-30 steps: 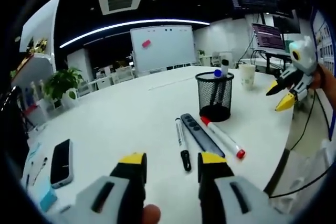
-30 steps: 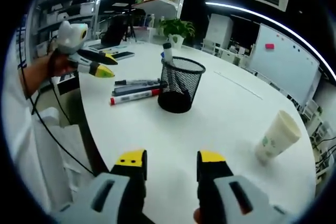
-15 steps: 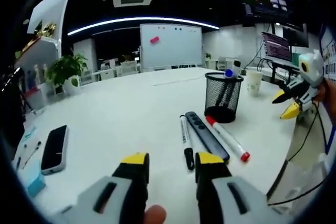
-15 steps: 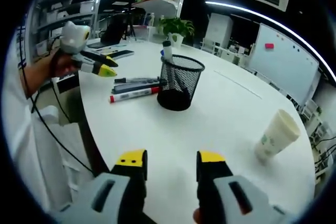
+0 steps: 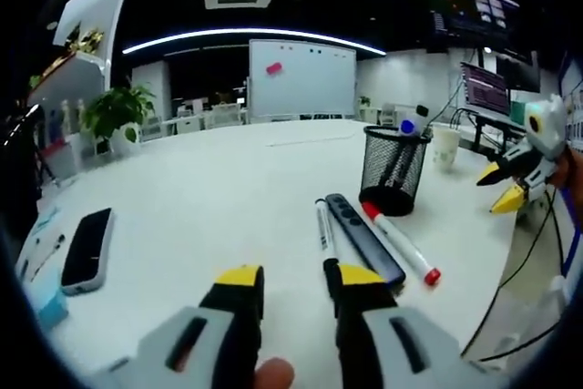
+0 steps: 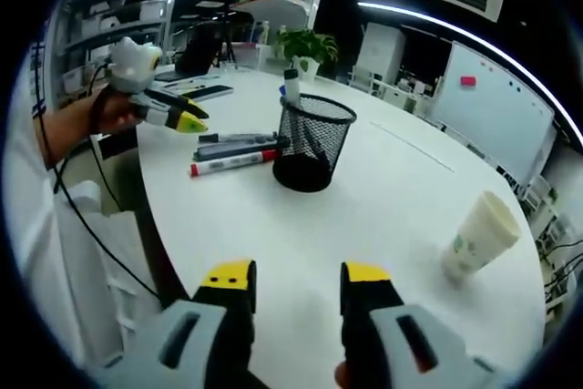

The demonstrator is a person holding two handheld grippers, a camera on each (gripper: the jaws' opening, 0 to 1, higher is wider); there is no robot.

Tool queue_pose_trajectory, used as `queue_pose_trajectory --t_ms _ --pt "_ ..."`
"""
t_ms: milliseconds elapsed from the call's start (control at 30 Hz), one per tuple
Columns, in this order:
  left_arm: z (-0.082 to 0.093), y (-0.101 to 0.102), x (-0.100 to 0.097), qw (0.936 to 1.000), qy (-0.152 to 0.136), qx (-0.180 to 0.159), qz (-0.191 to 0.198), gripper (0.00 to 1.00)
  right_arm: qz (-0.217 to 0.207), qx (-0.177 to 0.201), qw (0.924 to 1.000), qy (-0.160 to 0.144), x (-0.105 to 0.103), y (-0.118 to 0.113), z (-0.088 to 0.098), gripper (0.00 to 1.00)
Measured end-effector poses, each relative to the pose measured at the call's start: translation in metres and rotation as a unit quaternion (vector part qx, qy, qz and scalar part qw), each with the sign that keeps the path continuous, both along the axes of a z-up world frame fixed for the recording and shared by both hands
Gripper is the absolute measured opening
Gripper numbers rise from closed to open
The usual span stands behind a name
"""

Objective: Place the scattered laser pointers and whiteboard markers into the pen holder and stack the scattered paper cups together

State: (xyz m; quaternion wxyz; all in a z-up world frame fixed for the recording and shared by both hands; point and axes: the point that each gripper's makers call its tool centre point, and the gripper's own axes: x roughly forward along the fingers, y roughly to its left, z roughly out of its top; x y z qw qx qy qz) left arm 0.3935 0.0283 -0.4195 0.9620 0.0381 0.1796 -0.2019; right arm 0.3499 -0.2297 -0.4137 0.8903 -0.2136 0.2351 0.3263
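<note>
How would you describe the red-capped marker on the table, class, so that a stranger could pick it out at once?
Find the black mesh pen holder on the white table. Three slim things lie side by side at its foot; the red-capped marker is the outermost, nearest the table edge. Unlike the dark laser pointer and black-capped marker, it has a white barrel with red ends.

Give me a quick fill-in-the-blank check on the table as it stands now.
1. The pen holder is made of black wire ____.
2. The marker nearest the table's edge has a ____ cap.
3. The paper cup stands ____.
4. The phone lies ____ on the table.

Missing words: mesh; red; upright; flat
</note>
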Motion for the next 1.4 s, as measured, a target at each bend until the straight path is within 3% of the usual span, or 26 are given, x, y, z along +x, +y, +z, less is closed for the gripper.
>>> queue_pose_trajectory --t_ms 367,600,1000,1100,1400 --pt "-0.006 -0.011 -0.004 0.9996 0.017 -0.017 -0.014 0.26 -0.004 -0.004 1.0000 0.001 0.001 -0.005 -0.001 0.37" --pt "-0.017 -0.016 -0.006 0.9991 0.030 -0.005 -0.029 0.26 -0.008 -0.003 1.0000 0.000 0.002 -0.007 -0.001 0.37" --pt "-0.017 -0.019 -0.003 0.9993 0.026 -0.012 -0.024 0.17 -0.006 -0.005 0.9999 0.007 0.001 -0.008 -0.007 0.37" --pt "-0.017 -0.017 -0.001 0.9996 0.019 -0.011 -0.015 0.09 -0.008 -0.005 0.9999 0.008 0.001 -0.009 -0.008 0.37" --pt "-0.017 -0.019 0.000 0.9996 0.016 -0.016 -0.014 0.09 -0.001 -0.003 1.0000 0.006 0.000 -0.006 -0.009 0.37"
